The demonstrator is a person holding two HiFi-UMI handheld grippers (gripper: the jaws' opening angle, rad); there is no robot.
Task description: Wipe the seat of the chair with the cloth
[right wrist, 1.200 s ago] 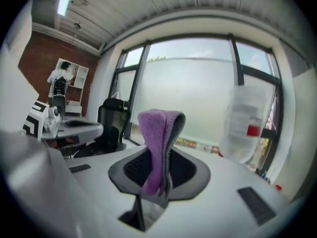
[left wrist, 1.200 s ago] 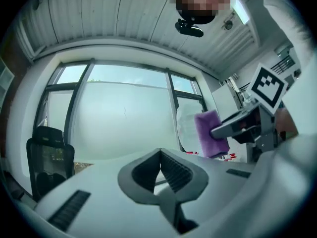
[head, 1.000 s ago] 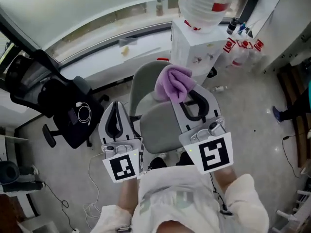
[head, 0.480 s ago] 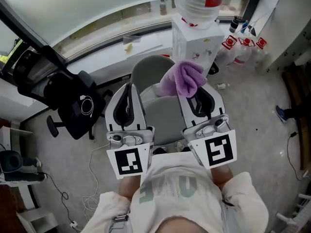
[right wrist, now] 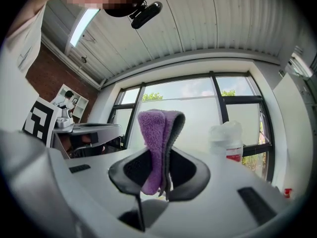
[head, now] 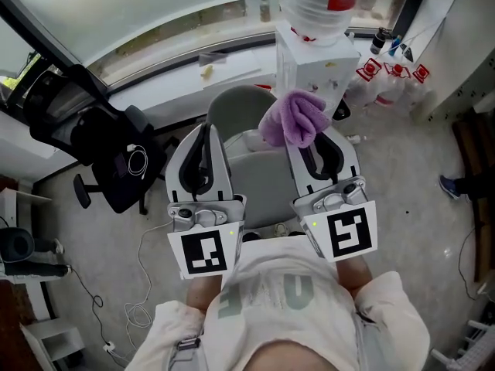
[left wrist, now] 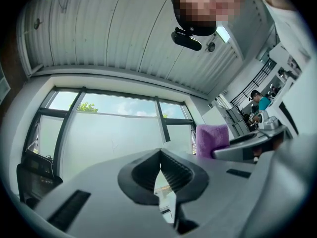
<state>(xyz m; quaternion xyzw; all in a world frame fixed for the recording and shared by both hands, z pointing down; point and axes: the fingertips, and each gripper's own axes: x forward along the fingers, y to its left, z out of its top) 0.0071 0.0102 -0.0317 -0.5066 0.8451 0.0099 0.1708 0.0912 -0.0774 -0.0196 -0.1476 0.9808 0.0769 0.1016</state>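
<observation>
Right gripper (head: 311,140) has its fingers clamped on the purple cloth (head: 292,118). The cloth sticks up out of the jaws in a folded bunch. Left gripper (head: 204,130) has its fingers pressed together with nothing between them. Both are held side by side over the grey chair (head: 241,107). The cloth is in the air above the back edge of the seat (head: 259,184), by the backrest. Water dispenser (head: 317,60) stands behind the chair, black office chair (head: 100,157) off its left side.
</observation>
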